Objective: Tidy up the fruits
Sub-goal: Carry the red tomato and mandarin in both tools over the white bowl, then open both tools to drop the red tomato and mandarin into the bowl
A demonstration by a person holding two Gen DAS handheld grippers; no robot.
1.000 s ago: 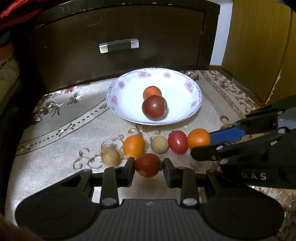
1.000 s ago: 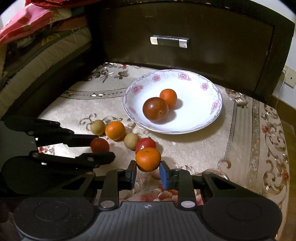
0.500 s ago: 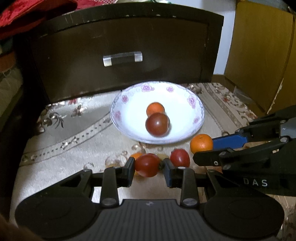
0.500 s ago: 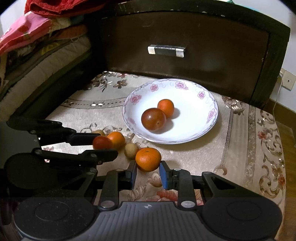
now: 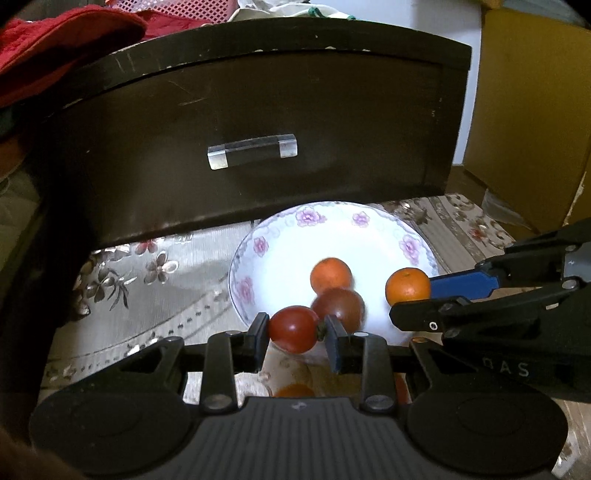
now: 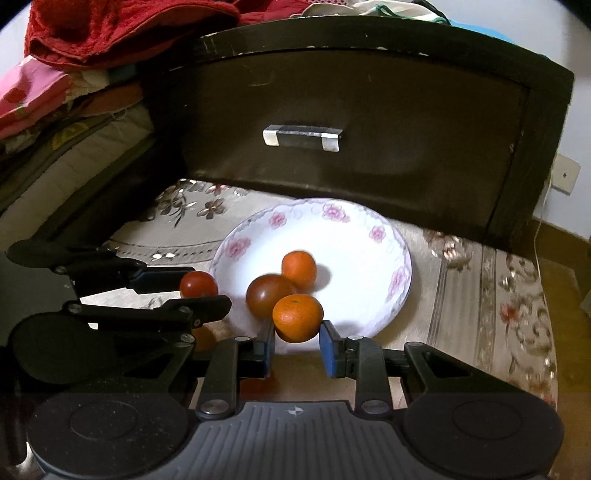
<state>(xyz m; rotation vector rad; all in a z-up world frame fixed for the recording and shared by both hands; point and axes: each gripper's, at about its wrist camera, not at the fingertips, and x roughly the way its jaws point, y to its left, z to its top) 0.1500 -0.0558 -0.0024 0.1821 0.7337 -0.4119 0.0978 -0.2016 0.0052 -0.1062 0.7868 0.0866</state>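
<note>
My left gripper [image 5: 293, 338] is shut on a red tomato [image 5: 293, 328], lifted at the near left rim of the flowered white bowl [image 5: 258, 251]. My right gripper [image 6: 297, 341] is shut on a small orange [image 6: 297, 317], raised over the bowl's [image 6: 369, 221] near edge. Inside the bowl lie a dark red tomato [image 6: 267, 299] and another orange [image 6: 299, 267]. Each wrist view shows the other gripper with its fruit: the orange [image 5: 407, 286] at right, the tomato [image 6: 198, 284] at left. Fruits left on the cloth are mostly hidden under the grippers.
A dark drawer front [image 5: 258, 140] with a clear handle [image 5: 252, 150] stands right behind the bowl. The patterned cloth [image 6: 498, 295] covers the surface. Red fabric [image 6: 110, 26] lies on top at left; a yellow cabinet [image 5: 532, 110] is to the right.
Both grippers have lifted their fruits off the cloth and carried them forward to the bowl's near rim. The row of fruits on the cloth has dropped out of sight beneath them.
</note>
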